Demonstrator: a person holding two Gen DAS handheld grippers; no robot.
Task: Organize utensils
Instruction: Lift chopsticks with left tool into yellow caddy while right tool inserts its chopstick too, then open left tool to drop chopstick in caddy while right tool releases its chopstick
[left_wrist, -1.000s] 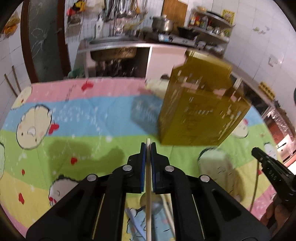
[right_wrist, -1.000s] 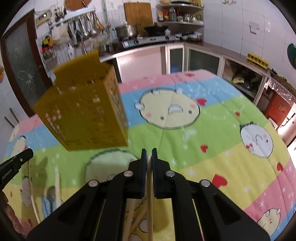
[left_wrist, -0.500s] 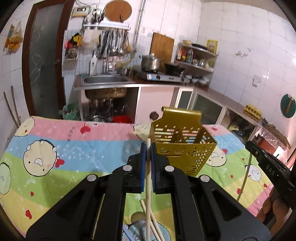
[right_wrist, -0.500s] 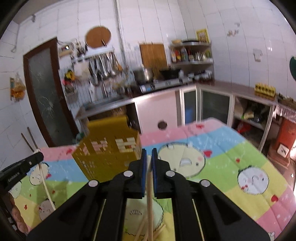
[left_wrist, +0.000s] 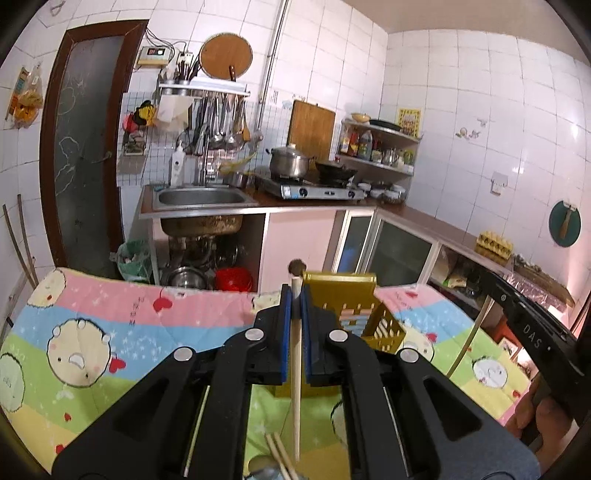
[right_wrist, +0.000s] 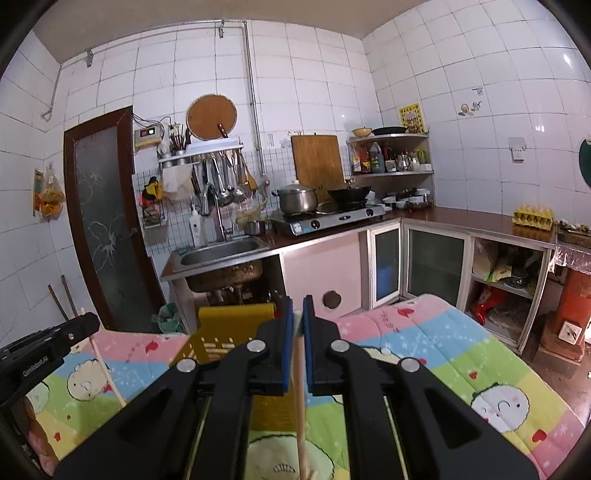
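My left gripper (left_wrist: 294, 325) has its blue-padded jaws closed to a narrow gap on one pale wooden chopstick (left_wrist: 296, 373), which runs upright between the pads, its tip just clearing them at twelve o'clock and its lower end hanging free above the cloth. My right gripper (right_wrist: 298, 334) is likewise clamped on a second pale wooden chopstick (right_wrist: 300, 402), held upright, with its lower length dropping toward six o'clock. The perforated yellow plastic utensil holder (left_wrist: 354, 314) stands on the table directly behind both sets of jaws, at about one o'clock from the left pads and eleven o'clock from the right. More loose wooden chopsticks (left_wrist: 277, 454) lie on the cloth at six o'clock under the left gripper, beside what appears to be a metal spoon, though I cannot tell for certain. The striped cartoon-print tablecloth (left_wrist: 110, 332) covers the table. Beyond it, at twelve o'clock, sits the steel sink (left_wrist: 199, 197).
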